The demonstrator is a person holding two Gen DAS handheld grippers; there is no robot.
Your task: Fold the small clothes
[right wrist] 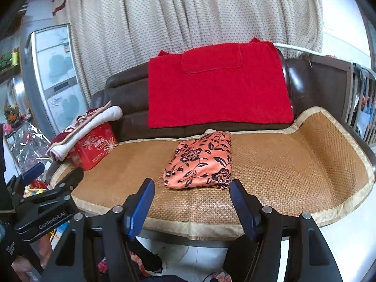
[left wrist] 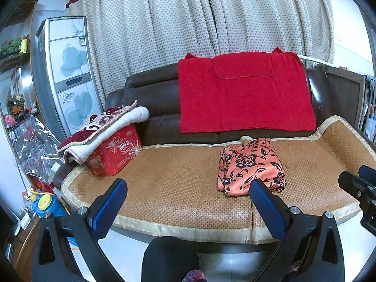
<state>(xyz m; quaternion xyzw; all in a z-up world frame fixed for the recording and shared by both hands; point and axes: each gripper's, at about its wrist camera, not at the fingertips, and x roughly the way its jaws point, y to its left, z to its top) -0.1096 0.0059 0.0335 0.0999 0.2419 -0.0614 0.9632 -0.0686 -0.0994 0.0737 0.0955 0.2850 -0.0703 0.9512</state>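
A folded orange garment with a dark flower print [left wrist: 251, 164] [right wrist: 202, 162] lies flat on the woven mat [left wrist: 178, 188] [right wrist: 282, 171] that covers the sofa seat. My left gripper [left wrist: 188, 183] hangs in front of the mat's near edge, jaws wide open and empty; the garment is just beyond its right finger [left wrist: 263, 197]. My right gripper [right wrist: 192, 183] is open too, with nothing between its blue pads [right wrist: 141, 204], and the garment's near edge lies just past its tips. Each gripper shows at the edge of the other's view: the right gripper [left wrist: 362, 183], the left gripper [right wrist: 47, 188].
A red towel [left wrist: 244, 94] [right wrist: 216, 89] drapes over the dark sofa back. At the seat's left end stands a red box [left wrist: 117, 155] [right wrist: 94, 148] with a folded blanket [left wrist: 103, 131] on it. A person's dark-trousered knee [left wrist: 169, 258] is below; a standing air conditioner [left wrist: 65, 75] is at left.
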